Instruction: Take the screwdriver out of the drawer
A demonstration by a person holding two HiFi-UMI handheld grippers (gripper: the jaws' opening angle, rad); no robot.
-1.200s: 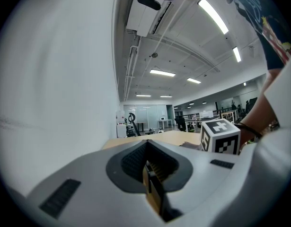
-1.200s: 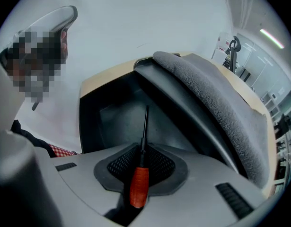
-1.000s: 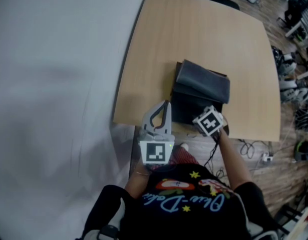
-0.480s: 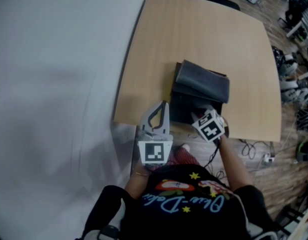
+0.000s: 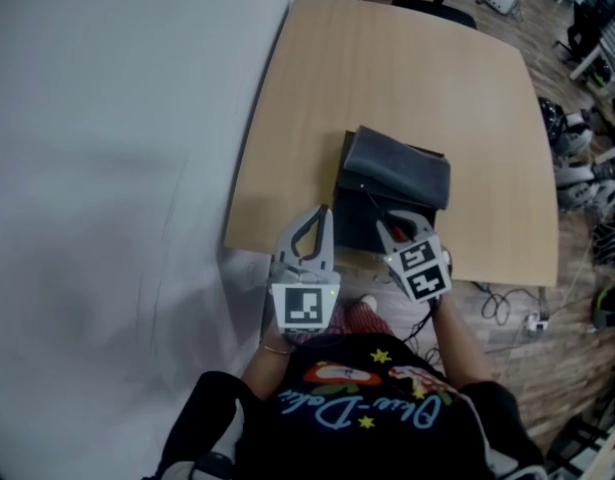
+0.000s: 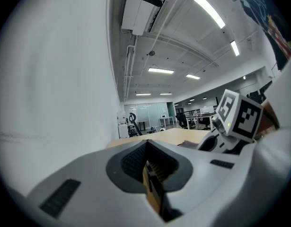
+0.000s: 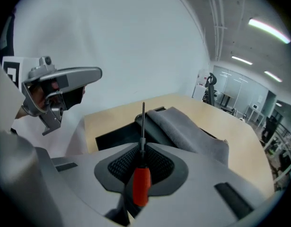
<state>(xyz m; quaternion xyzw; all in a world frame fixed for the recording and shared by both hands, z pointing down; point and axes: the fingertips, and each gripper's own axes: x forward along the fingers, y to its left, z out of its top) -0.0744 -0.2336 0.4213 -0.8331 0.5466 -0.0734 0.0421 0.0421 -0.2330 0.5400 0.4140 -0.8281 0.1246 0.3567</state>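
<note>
Right gripper clamps screwdriver, shaft pointing forward past its jaws.

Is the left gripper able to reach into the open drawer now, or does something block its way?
Probably yes: the left gripper is close beside the drawer with nothing between them. The right gripper, holding the screwdriver, hangs over the opening and may crowd it.

The head view looks steeply down from above the person onto the bench, with the left gripper and right gripper low in frame. Each gripper view sits close behind its own fingers, looking nearly level along them across the bench. All three views share the bench top. The right gripper view and the head view also share the dark drawer box just beyond the fingers.
</note>
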